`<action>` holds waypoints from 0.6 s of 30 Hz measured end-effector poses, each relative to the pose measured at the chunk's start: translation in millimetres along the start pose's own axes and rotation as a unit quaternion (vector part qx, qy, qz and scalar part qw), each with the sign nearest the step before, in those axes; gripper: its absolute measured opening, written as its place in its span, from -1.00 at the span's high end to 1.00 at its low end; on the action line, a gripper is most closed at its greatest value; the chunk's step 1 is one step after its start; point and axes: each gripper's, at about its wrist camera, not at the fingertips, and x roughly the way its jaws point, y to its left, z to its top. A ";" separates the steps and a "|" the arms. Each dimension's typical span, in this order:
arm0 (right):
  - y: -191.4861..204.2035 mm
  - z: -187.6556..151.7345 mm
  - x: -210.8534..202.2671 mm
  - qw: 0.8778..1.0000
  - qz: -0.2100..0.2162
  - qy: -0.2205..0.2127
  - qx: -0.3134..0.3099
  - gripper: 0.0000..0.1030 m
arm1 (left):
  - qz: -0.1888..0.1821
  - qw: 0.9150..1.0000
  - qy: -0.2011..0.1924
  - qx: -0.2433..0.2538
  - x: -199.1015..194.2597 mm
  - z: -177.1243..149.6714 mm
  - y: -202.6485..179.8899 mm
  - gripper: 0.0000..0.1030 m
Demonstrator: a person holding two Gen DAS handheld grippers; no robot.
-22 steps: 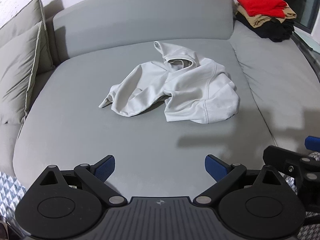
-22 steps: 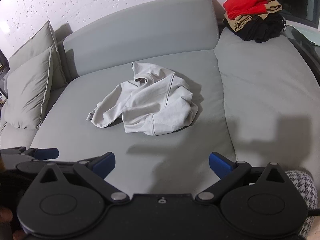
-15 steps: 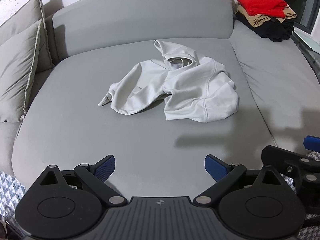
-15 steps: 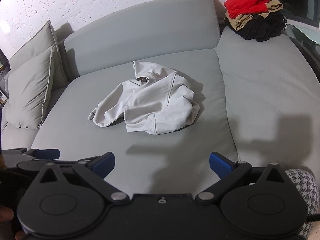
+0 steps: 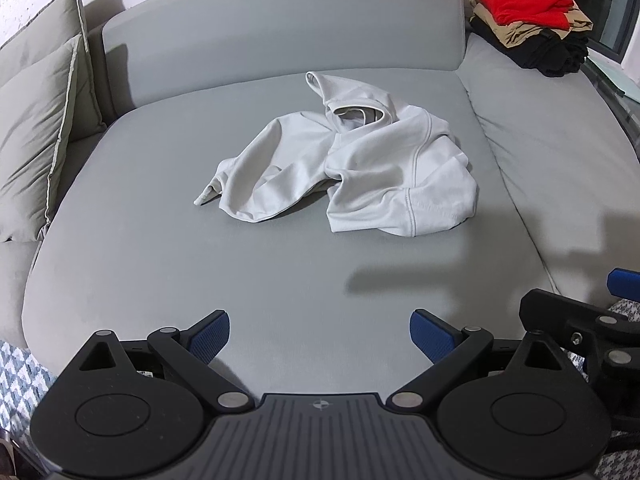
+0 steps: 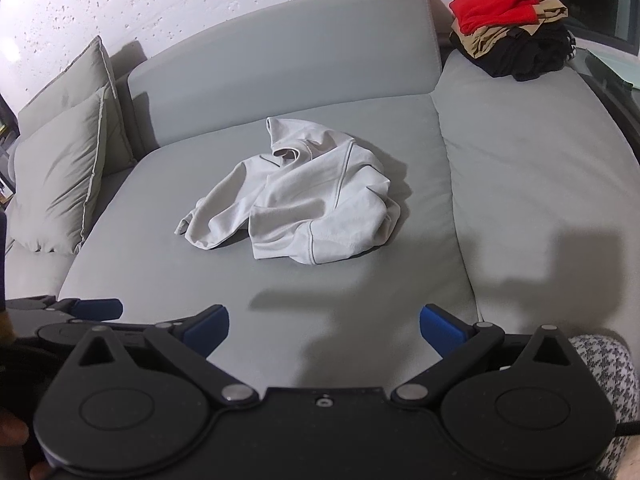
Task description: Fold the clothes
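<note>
Nearest, the left gripper (image 5: pixel 320 332) hangs over the front edge of the sofa (image 5: pixel 160 264), its blue pads (image 5: pixel 210 334) spread wide with only bare grey seat between them. Just to its right, the right gripper (image 6: pixel 324 330) sits at much the same height, its jaws equally wide and holding nothing. A bit of checked fabric (image 6: pixel 600 364) shows at the near right corner, below the right gripper.

Further out, in the middle of the wide seat cushion, lies the hoodie (image 5: pixel 352 168). It is off-white or very pale grey and rumpled into a loose heap, not laid flat. The hood (image 5: pixel 348 98) sits at the far side with its opening turned up. One sleeve (image 5: pixel 244 176) trails out to the left, its cuff at the heap's left tip. The hem with its stitched seam bunches at the near right. Neither gripper touches it; both are well apart from it.

To the left, two grey pillows (image 5: pixel 36 132) lean against the sofa's end. At the far right, past the seam between the cushions, a stack of clothes (image 6: pixel 508 24) rests with a red piece on top, tan below and black at the bottom. Behind the backrest is a speckled white wall (image 6: pixel 200 0).

I can read no brand, label or writing on the hoodie; the left gripper's body carries only a small round mark (image 5: pixel 320 404).
</note>
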 end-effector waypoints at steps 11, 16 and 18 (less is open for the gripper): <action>-0.1 -1.6 1.2 1.000 0.002 0.002 0.003 -0.99 | -0.001 1.000 0.006 0.000 0.1 0.2 -0.7 -0.90; 0.6 -2.4 1.1 1.000 0.003 0.005 0.003 -0.99 | 0.001 1.000 0.009 -0.001 1.2 -0.6 -0.3 -0.90; 0.6 -2.1 0.9 1.000 0.003 0.005 0.002 -0.99 | 0.002 1.000 0.009 -0.003 1.4 -0.5 0.2 -0.90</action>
